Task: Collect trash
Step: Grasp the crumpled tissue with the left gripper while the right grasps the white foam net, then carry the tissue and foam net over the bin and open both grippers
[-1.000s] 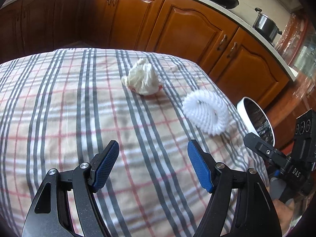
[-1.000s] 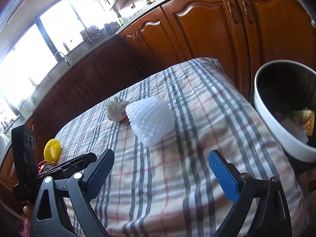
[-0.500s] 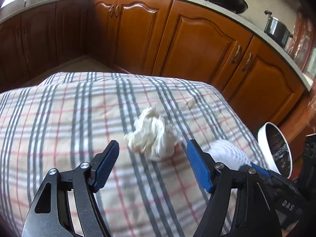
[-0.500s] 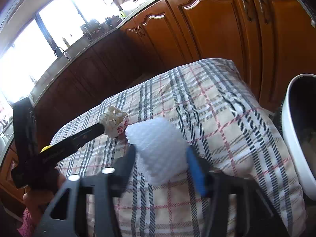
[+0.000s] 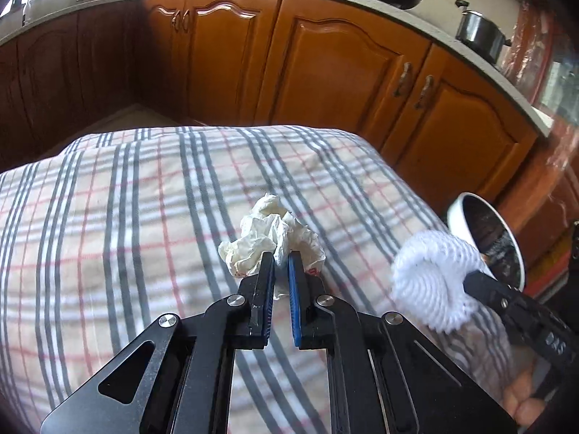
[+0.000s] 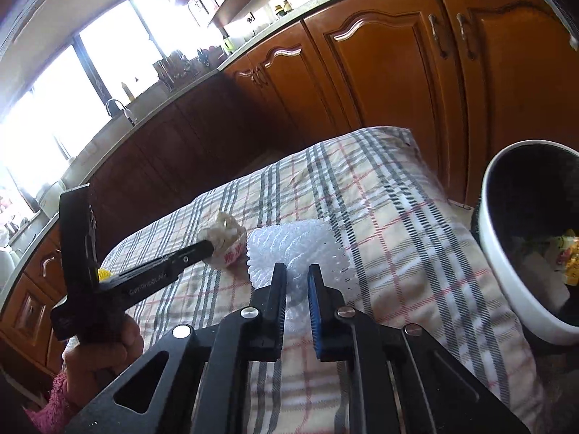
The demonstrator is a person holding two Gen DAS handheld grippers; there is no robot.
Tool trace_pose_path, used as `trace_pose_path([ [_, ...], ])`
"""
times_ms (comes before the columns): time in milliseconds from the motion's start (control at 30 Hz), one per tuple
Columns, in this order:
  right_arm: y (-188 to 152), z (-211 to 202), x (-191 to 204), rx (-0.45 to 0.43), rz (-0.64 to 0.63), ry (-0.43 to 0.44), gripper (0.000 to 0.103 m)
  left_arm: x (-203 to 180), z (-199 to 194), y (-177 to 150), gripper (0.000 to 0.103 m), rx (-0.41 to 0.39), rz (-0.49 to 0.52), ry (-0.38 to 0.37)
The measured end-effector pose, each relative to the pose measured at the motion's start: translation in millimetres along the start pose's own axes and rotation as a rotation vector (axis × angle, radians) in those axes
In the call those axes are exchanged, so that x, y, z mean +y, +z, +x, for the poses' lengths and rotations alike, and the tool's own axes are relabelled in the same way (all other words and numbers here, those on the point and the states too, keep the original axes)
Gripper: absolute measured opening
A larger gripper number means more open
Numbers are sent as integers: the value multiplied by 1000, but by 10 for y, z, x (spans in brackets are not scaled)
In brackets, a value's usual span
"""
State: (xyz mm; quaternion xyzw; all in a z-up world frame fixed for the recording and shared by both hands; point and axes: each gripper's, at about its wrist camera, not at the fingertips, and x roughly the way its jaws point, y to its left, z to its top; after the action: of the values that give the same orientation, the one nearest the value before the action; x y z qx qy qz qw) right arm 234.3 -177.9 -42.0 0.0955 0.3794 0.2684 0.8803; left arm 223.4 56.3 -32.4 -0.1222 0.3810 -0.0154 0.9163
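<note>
A plaid cloth of beige with grey and red stripes (image 5: pixel 126 224) covers the table, which stands before a run of brown wooden kitchen cabinets (image 5: pixel 343 72).

At the left gripper (image 5: pixel 281 266), the blue-padded jaws are closing, and the crumpled white paper wad (image 5: pixel 267 242) is pinched between them, low over the cloth. At the right gripper (image 6: pixel 296 278), the jaws are likewise closing, with the white foam mesh fruit sleeve (image 6: pixel 289 246) squeezed between the pads.

The left wrist view shows the sleeve as a round, open-ended tube, caught on the tip of the other tool at the right edge of the table, with the white-rimmed round trash bin (image 5: pixel 459 209) just behind it. It also shows a dark pot (image 5: pixel 481 32) and a pan on the counter. The right wrist view alone shows the inside of the bin, which holds yellow and pale scraps, and a bright window (image 6: pixel 90 83) over a sink tap. It also shows the person's hand (image 6: pixel 101 354), in a pink fuzzy cuff, gripping the left tool's handle; that tool slants down to the paper wad, which lies just beside the sleeve. A small yellow object (image 6: pixel 104 274) peeks from behind the left tool.

Both tools point down at a slant toward the cloth.
</note>
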Motion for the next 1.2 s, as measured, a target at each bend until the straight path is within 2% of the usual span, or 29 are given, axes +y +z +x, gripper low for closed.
trace_pose_path([
  [267, -118, -308, -118, -30, 24, -28, 11, -363, -330, -287, 7, -2, 32, -73],
  [533, -232, -600, -265, -78, 67, -55, 11, -744, -501, -479, 7, -5, 97, -94],
  [1200, -278, -1091, -526, -167, 103, -100, 11, -1363, -613, -598, 7, -1, 199, -166],
])
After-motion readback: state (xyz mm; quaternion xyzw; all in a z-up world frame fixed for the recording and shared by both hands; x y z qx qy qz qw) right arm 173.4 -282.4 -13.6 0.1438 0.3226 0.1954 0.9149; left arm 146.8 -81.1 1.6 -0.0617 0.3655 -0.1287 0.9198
